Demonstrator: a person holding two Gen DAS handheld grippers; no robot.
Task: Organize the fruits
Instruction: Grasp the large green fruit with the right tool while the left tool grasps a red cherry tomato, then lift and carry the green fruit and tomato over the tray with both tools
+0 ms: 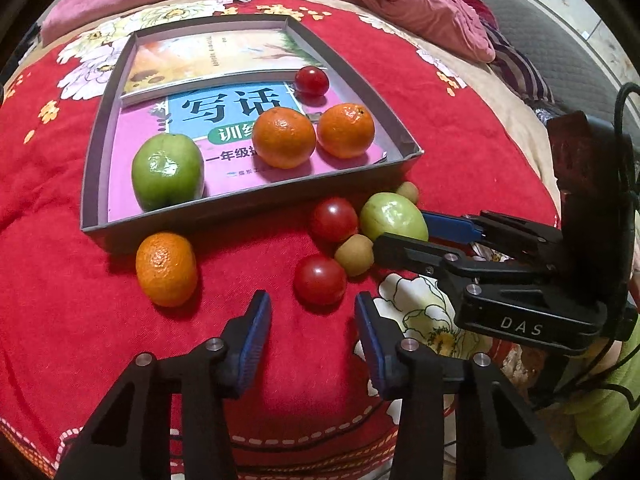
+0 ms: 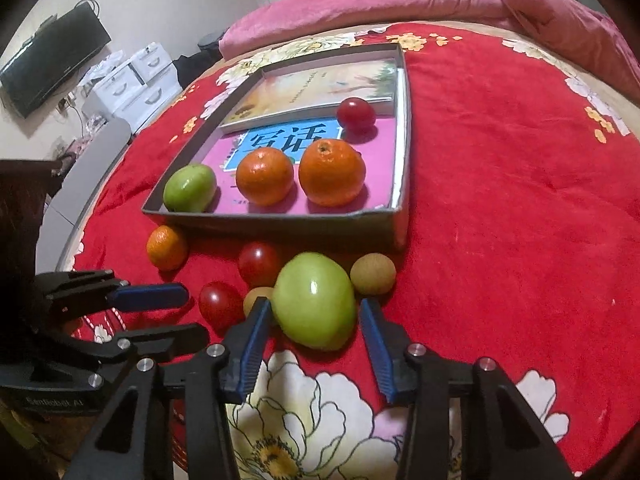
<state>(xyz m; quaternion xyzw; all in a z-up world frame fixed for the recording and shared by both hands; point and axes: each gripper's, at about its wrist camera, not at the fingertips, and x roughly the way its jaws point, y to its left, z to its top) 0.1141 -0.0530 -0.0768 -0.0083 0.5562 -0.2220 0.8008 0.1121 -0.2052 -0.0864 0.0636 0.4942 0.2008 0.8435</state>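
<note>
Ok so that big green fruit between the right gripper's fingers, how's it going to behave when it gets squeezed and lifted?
The green fruit looks smooth and glossy, so it may slip between the open right gripper fingers. Its rounded shape on the soft red bedspread suggests it could roll if nudged, perhaps against the small brown fruit beside it.

Red floral blanket (image 2: pixel 500 220) — green apple (image 2: pixel 316 300), orange mandarins (image 2: pixel 332 172).
</note>
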